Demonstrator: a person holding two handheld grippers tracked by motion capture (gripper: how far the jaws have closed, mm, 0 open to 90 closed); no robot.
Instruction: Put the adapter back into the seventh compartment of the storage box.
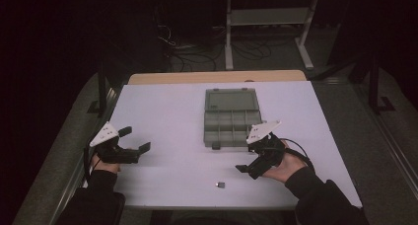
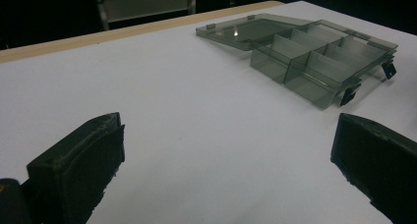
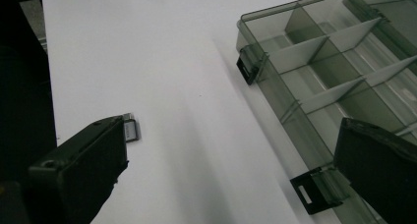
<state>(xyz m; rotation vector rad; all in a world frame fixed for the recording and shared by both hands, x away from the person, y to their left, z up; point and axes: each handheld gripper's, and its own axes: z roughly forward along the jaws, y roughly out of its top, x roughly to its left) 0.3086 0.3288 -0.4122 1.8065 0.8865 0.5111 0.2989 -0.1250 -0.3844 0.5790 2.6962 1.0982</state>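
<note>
Clearly you are holding both grippers low over the white table [image 1: 162,111], jaws spread wide and gripping nothing: the left gripper [image 1: 132,145] is waiting at the near left, the right gripper [image 1: 248,167] is angling toward the small dark piece [image 1: 220,184] near the edge, likely bound for the open compartment box [image 1: 231,117] lying farther back

The small dark object [image 1: 220,185] at the table's six o'clock edge is too small to identify; in the right gripper view a jaw half hides it.
</note>
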